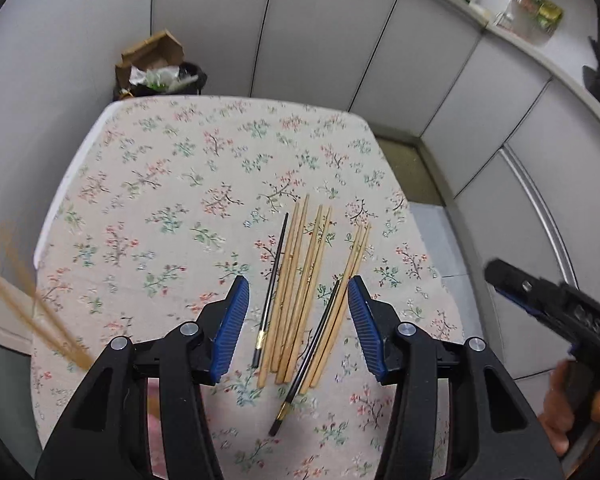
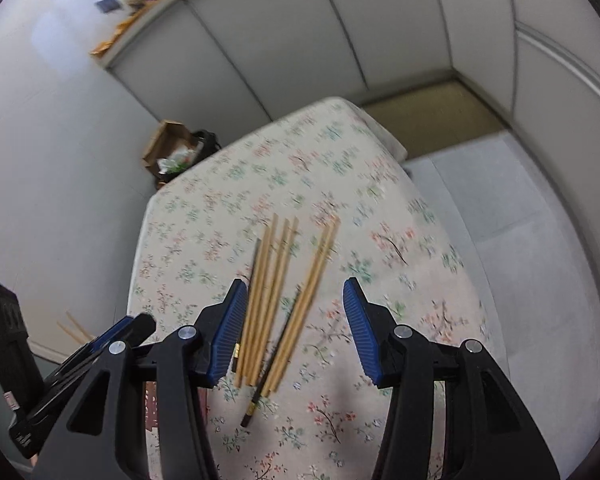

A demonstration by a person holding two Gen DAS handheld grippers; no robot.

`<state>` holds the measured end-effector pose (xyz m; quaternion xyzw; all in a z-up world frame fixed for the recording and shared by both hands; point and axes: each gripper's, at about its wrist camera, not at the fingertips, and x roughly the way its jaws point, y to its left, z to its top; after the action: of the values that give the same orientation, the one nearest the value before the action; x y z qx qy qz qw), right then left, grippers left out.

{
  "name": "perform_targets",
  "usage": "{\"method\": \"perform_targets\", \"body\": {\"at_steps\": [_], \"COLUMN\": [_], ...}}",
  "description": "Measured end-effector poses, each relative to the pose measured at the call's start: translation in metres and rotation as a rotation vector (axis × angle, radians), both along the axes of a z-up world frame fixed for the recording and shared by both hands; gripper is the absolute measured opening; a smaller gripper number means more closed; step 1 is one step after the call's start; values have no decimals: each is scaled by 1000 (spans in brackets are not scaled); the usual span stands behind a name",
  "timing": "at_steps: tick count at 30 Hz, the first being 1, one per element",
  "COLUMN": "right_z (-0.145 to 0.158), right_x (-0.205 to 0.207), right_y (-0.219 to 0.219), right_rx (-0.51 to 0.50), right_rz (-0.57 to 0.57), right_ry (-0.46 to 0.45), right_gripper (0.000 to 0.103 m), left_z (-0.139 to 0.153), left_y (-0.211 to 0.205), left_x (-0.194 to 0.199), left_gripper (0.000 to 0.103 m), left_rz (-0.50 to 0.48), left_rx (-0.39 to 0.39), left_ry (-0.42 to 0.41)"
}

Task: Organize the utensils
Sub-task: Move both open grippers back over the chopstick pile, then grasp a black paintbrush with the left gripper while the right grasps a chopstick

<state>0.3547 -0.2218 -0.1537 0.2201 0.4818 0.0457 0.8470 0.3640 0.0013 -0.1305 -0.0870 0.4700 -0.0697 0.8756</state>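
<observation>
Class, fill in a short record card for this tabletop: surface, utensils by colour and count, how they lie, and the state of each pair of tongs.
surface: floral tablecloth
wooden chopsticks: six, lying roughly parallel
black chopsticks: two, one left of the wooden ones, one crossing their near ends
left tongs: open, above the chopsticks, holding nothing
right tongs: open, above the chopsticks, holding nothing
</observation>
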Motion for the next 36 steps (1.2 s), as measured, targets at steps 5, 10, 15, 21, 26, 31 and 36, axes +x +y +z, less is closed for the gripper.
{"method": "perform_targets", "body": {"at_steps": [5, 10, 15, 21, 26, 31, 36], "right_z": [-7, -8, -14, -12, -11, -22, -64], "right_x": [3, 6, 11, 9, 7, 11, 28], "right_y": [-13, -20, -29, -36, -37, -36, -18], "right_rx": [43, 67, 90, 106, 111, 83, -36], "right_rz": [-37, -33, -44, -56, -49, -23, 76], "right_ry": [36, 44, 65, 62, 61, 91, 205], "right_gripper": [49, 49, 49, 49, 49, 49, 37], "left_z": [-36, -73, -105, -120, -128, -126, -102], "left_y": [-26, -30, -22, -27, -35, -38, -42], "left_x": [46, 75, 91, 95, 90, 62, 37], "left_gripper": [20, 20, 19, 14, 6, 4, 4], "left_rz": [-15, 15, 67, 43, -7, -23, -19], "left_rx": [129, 194, 237, 263, 319, 118, 113], "left_ry": [102, 195, 268, 288, 282, 371, 294]}}
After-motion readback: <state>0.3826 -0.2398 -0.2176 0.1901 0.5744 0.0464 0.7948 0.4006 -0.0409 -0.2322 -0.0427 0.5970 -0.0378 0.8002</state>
